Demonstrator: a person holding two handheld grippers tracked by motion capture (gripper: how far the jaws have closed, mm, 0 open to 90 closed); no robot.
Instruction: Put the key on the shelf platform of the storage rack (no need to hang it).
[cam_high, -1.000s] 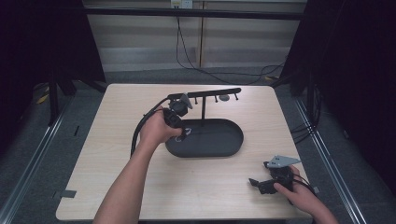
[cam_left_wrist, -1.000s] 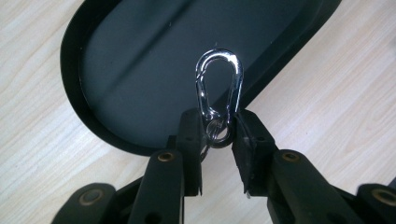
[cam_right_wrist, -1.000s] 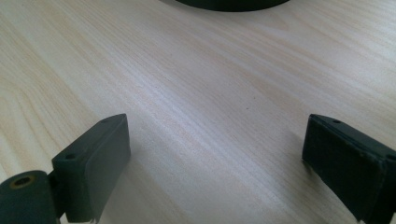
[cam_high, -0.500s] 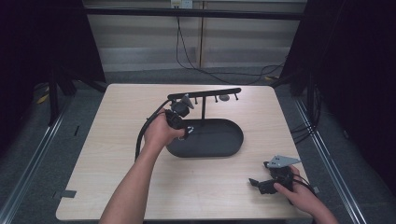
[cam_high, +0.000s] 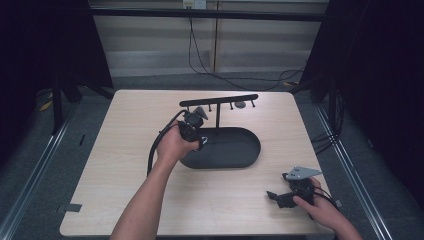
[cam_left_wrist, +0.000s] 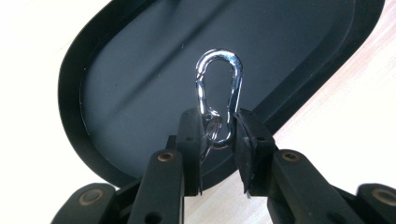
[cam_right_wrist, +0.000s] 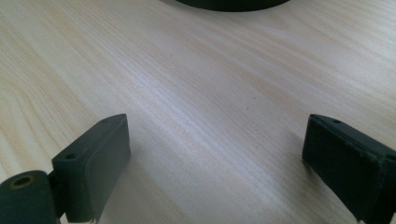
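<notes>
Over one black tray (cam_left_wrist: 93, 74), left claw (cam_left_wrist: 218, 126) grips one carabiner (cam_left_wrist: 219, 88).

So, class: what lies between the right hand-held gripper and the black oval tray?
Bare wooden table. The right gripper view shows it between the right hand-held gripper and the tray.

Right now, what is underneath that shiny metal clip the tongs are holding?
Under the silver carabiner lies the bare floor of the black oval tray. The left tongs cover its lower end, so that part stays hidden.
</notes>
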